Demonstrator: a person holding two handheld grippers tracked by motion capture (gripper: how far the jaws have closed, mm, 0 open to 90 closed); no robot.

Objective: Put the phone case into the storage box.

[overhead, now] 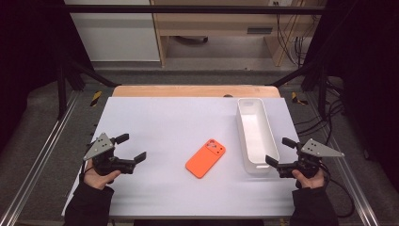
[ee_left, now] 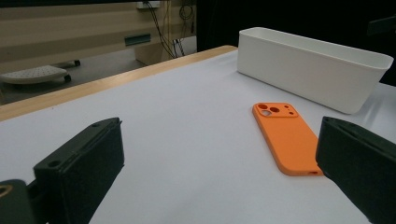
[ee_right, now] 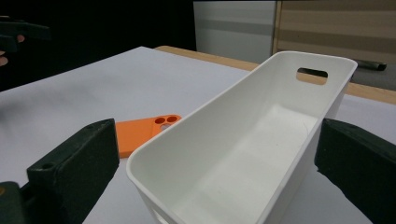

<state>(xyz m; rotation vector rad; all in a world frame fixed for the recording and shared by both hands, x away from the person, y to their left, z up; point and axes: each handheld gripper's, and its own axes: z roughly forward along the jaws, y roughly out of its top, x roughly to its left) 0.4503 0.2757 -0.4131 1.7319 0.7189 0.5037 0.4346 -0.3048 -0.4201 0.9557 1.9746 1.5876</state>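
Observation:
An orange phone case [overhead: 205, 158] lies flat near the middle of the white table, camera holes toward the far side. To its right stands a long white bin [overhead: 255, 134], empty inside. My left gripper [overhead: 130, 148] is open at the table's left, pointing toward the case [ee_left: 285, 136], with nothing between its jaws. My right gripper [overhead: 280, 151] is open at the right, just off the bin's near end. In the right gripper view the bin [ee_right: 243, 154] fills the space ahead and the case [ee_right: 140, 131] peeks out behind its left wall.
The white table top [overhead: 160, 122] has a wooden edge at the far side. Metal frame rails run along both sides, with cables on the floor to the right. Shelving and cabinets stand beyond the table.

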